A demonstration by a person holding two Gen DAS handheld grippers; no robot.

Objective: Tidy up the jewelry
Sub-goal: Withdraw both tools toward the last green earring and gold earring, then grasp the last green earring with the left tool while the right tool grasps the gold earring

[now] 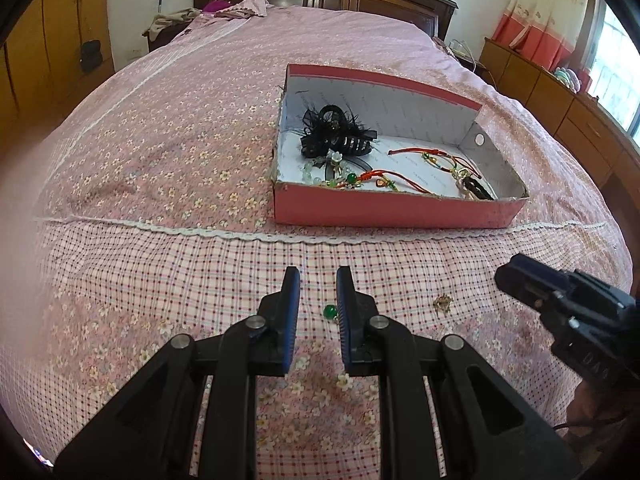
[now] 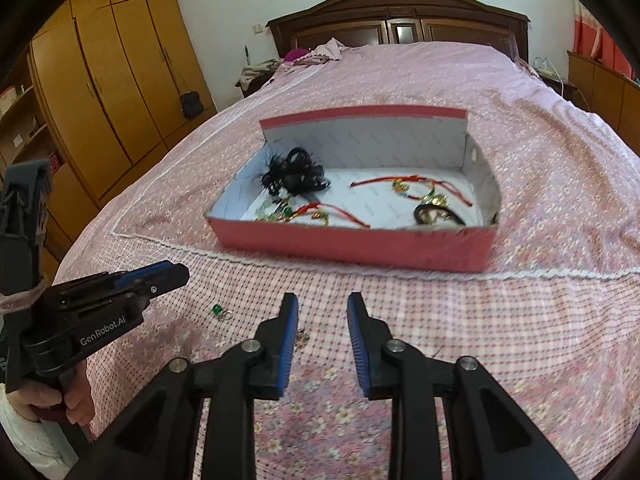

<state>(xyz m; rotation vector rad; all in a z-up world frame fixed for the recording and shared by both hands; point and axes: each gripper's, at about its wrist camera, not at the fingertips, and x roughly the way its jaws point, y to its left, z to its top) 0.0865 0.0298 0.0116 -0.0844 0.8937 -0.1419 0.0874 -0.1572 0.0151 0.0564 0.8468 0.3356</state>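
A pink cardboard box (image 1: 392, 212) (image 2: 352, 246) lies open on the bed. It holds a black feathered hair claw (image 1: 332, 132) (image 2: 296, 174), red cord bracelets (image 1: 432, 156) (image 2: 412, 180) and beaded pieces. On the checked cover in front of it lie a green bead charm (image 1: 330, 312) (image 2: 218, 310) and a small gold piece (image 1: 443, 303) (image 2: 303, 336). My left gripper (image 1: 318, 276) (image 2: 180, 274) hovers over the green charm, its jaws almost together and holding nothing. My right gripper (image 2: 323, 300) (image 1: 508, 276) is open and empty, with the gold piece just beside its left finger.
The pink floral bedspread (image 1: 180, 140) spreads wide around the box. A lace seam (image 1: 224, 233) crosses it in front of the box. The dark headboard (image 2: 400, 8) and crumpled clothes sit at the far end. There is a wooden wardrobe (image 2: 104, 92) left and a dresser (image 1: 560, 104) right. A hand (image 2: 76, 400) holds the left gripper.
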